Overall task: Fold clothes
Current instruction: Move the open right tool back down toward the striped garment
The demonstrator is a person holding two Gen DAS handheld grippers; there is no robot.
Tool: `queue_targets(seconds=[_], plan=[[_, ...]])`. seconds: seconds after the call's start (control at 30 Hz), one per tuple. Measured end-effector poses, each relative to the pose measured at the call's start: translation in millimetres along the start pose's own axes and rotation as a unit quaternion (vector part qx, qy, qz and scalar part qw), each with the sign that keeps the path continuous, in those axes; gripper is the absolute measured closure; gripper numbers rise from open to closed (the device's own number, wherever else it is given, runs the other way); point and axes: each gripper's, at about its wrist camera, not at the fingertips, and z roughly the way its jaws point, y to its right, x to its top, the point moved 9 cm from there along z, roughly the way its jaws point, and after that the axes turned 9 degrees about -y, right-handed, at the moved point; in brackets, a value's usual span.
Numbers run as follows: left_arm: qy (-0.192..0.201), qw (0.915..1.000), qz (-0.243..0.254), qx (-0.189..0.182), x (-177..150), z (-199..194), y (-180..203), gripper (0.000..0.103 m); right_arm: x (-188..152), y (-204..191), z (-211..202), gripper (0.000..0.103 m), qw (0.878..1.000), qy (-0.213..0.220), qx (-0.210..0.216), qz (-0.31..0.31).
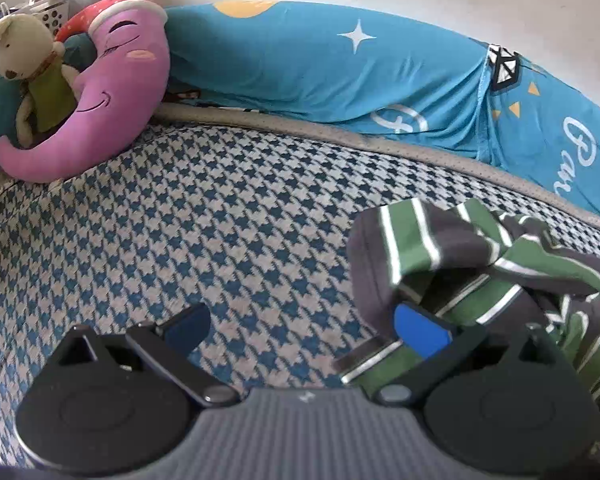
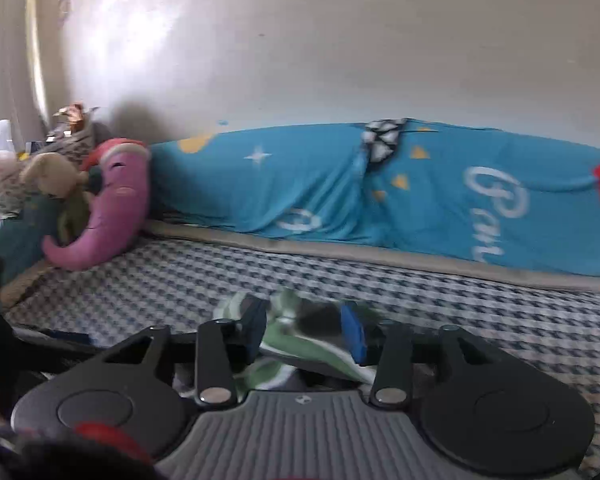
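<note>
Lying crumpled on the houndstooth bed (image 1: 180, 220), 1 green/grey striped garment (image 1: 480, 264), no clear long axis. Left hand-held gripper (image 1: 304, 326) spread wide beside it; right hand-held gripper (image 2: 306, 332) spread w/ cloth between fingers. 2 plush toys by wall.

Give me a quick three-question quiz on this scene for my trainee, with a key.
1. True or false: the left gripper is open.
2. The striped garment is: A) red and white B) green, grey and white C) plain blue.
3. Name the pink toy near the wall.

Key:
1. True; its fingers stand wide apart, only one at the cloth.
2. B.
3. A moon-shaped plush with a sleeping face, beside a plush rabbit.
</note>
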Motion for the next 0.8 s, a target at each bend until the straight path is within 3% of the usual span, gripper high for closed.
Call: queue_targets(seconds=[0.1, 0.33, 0.47, 0.7, 0.73, 0.77, 0.8], plan=[[0.003, 0.9998, 0.001, -0.021, 2.9, -0.9, 10.3, 0.0, -7.2, 20.8, -7.0, 0.048, 1.0, -0.006, -0.018, 0.01], [0.018, 0.9986, 0.021, -0.046, 2.8, 0.9, 49.1, 0.0, -28.3, 58.2, -15.4, 0.045, 0.998, -0.03, -0.051, 0.031], [0.016, 0.9971, 0.022, -0.071, 0.1, 3.2, 68.7, 0.0, -37.6, 69.6, -13.0, 0.045, 0.997, -0.043, -0.031, 0.062], [0.016, 0.9968, 0.025, -0.074, -2.9, 8.0, 85.9, 0.0, -42.4, 68.1, 4.9, 0.044, 0.994, -0.036, 0.006, 0.104], [0.015, 0.9968, 0.025, -0.074, -2.9, 8.7, 86.9, 0.0, -42.5, 65.9, 7.4, 0.044, 0.994, -0.034, 0.008, 0.105], [0.014, 0.9968, 0.024, -0.074, -2.8, 9.5, 87.9, 0.0, -42.5, 63.6, 10.0, 0.053, 0.994, -0.032, 0.01, 0.105], [0.013, 0.9969, 0.023, -0.075, -2.8, 10.2, 88.9, 0.0, -42.7, 61.1, 12.4, 0.068, 0.994, -0.03, 0.011, 0.104]])
